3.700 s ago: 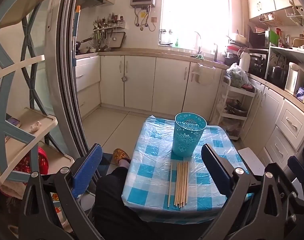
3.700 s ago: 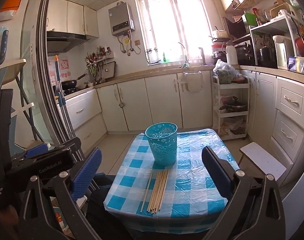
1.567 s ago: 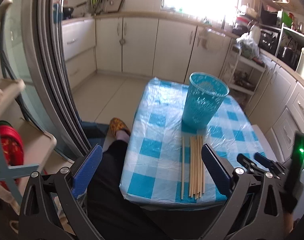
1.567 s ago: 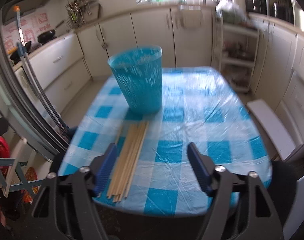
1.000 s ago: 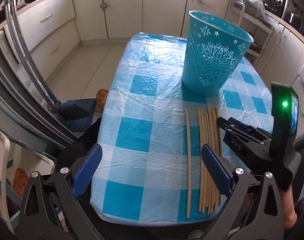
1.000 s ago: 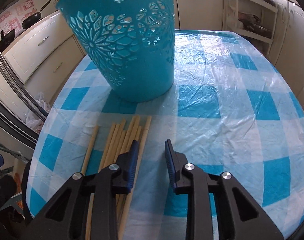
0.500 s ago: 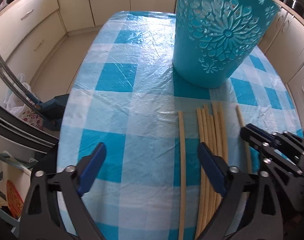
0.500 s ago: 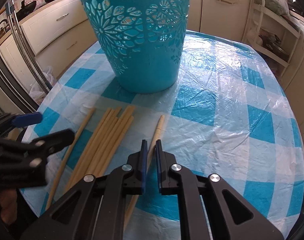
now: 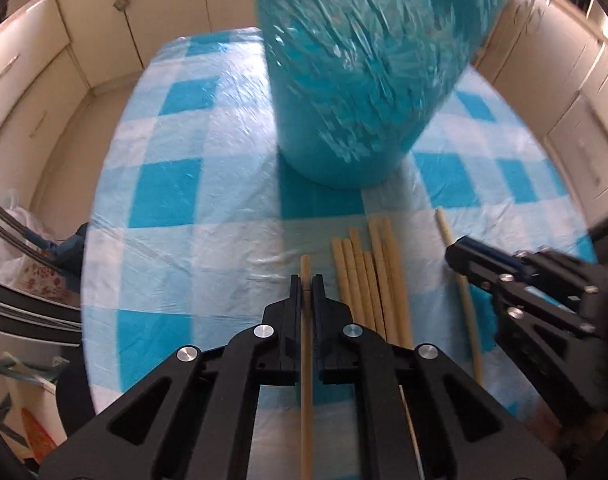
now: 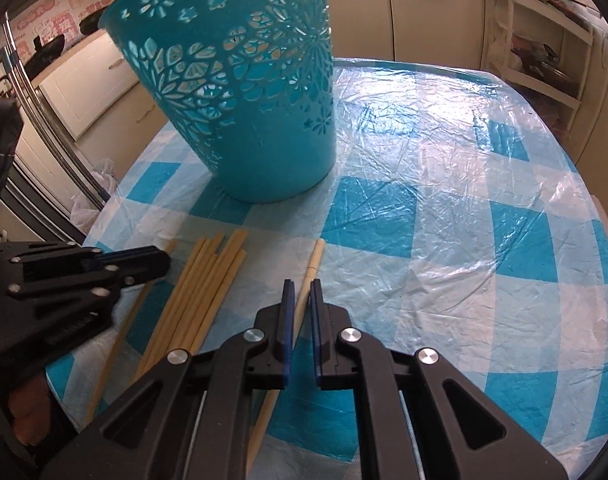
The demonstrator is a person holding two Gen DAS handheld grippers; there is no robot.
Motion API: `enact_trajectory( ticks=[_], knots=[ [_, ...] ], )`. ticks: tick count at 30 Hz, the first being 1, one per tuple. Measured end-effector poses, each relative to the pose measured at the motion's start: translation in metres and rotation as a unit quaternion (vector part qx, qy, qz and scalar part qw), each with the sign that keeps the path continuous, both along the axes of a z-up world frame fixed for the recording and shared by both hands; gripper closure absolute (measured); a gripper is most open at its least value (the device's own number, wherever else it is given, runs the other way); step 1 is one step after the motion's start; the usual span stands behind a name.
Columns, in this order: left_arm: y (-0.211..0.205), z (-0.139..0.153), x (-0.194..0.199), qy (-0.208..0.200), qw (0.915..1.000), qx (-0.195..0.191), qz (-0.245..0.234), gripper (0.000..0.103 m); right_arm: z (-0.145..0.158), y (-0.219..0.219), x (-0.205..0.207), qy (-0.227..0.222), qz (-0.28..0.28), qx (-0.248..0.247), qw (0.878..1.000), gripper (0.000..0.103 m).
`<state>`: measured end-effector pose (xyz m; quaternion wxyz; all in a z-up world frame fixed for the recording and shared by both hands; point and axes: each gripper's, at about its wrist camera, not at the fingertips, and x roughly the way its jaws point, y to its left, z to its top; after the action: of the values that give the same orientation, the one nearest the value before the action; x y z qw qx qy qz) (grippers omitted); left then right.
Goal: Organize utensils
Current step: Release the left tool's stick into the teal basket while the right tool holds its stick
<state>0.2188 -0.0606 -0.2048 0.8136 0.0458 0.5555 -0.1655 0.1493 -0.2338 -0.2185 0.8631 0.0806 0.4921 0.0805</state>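
Nearest the left wrist camera, the left gripper (image 9: 306, 280) had just snapped its jaws closed on the leftmost chopstick (image 9: 306, 364), which ran straight back between the two black fingers and showed its tip just beyond them. In the right wrist view the right gripper (image 10: 301, 284) had drawn its jaws in around the rightmost chopstick (image 10: 312, 266), a paler stick that lay apart from the others; the blue pads stood close on either side of it, though whether they pressed on it I could not tell for sure. Between these two sticks lay the bundle of chopsticks (image 9: 373, 276), side by side and touching, flat on the table (image 10: 443, 208), which wore a blue-and-white checked cloth under a crinkled clear plastic sheet. Each gripper showed in the other's view, the left one low at the left edge and the right one at the right edge, both angled down at the table. Just beyond the far tips of the chopsticks stood the teal basket (image 10: 244, 92), upright, its wall pierced with a flower pattern. Behind the table ran cream cabinets (image 9: 104, 12).
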Motion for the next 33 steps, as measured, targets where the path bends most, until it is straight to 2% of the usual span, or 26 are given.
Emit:
enact_trajectory(
  ticks=[2,4,6,8,9,11,14,16,19,21,23,26,31,33],
  knots=[
    [0.019,0.019,0.003,-0.005,0.9991,-0.04,0.01,0.098,-0.004,-0.006,-0.002,-0.015,-0.002,0.026,1.0,0.095],
    [0.039,0.053,0.006,-0.038,0.9961,-0.077,0.021,0.098,-0.006,-0.012,0.0,-0.017,-0.006,0.046,0.999,0.096],
    [0.047,0.08,0.009,-0.06,0.9922,-0.107,0.026,0.098,-0.006,-0.012,0.001,-0.017,-0.006,0.044,0.999,0.095],
    [0.06,0.117,0.011,-0.093,0.9831,-0.154,0.033,0.098,-0.006,-0.011,0.002,-0.017,-0.006,0.042,0.999,0.095],
    [0.061,0.13,0.01,-0.105,0.98,-0.165,0.035,0.098,-0.006,-0.011,0.004,-0.017,-0.006,0.044,0.999,0.095],
    [0.063,0.166,0.014,-0.149,0.9674,-0.201,0.04,0.098,-0.007,-0.007,0.004,-0.017,-0.007,0.048,0.999,0.095],
    [0.047,0.198,0.018,-0.203,0.9526,-0.221,0.048,0.098,-0.008,-0.01,0.003,-0.018,-0.008,0.054,0.998,0.095],
    [0.034,0.219,0.033,-0.257,0.9377,-0.226,0.062,0.098,-0.007,-0.012,0.0,-0.018,-0.008,0.057,0.998,0.095],
    [0.017,0.234,0.058,-0.306,0.9236,-0.214,0.088,0.098,-0.007,-0.014,0.0,-0.018,-0.009,0.061,0.998,0.095],
    [0.009,0.236,0.075,-0.32,0.9163,-0.218,0.103,0.098,-0.007,-0.015,0.0,-0.018,-0.009,0.063,0.998,0.095],
    [-0.002,0.237,0.087,-0.346,0.908,-0.205,0.117,0.098,-0.008,-0.016,-0.001,-0.018,-0.01,0.064,0.998,0.095],
    [-0.018,0.222,0.103,-0.359,0.9076,-0.176,0.127,0.098,-0.007,-0.016,-0.001,-0.018,-0.009,0.067,0.998,0.093],
    [-0.034,0.178,0.104,-0.343,0.9226,-0.13,0.121,0.098,-0.007,-0.017,-0.002,-0.019,-0.005,0.069,0.997,0.091],
    [-0.034,0.163,0.099,-0.332,0.9275,-0.124,0.119,0.098,-0.007,-0.016,-0.002,-0.019,-0.005,0.068,0.997,0.09]
  ],
)
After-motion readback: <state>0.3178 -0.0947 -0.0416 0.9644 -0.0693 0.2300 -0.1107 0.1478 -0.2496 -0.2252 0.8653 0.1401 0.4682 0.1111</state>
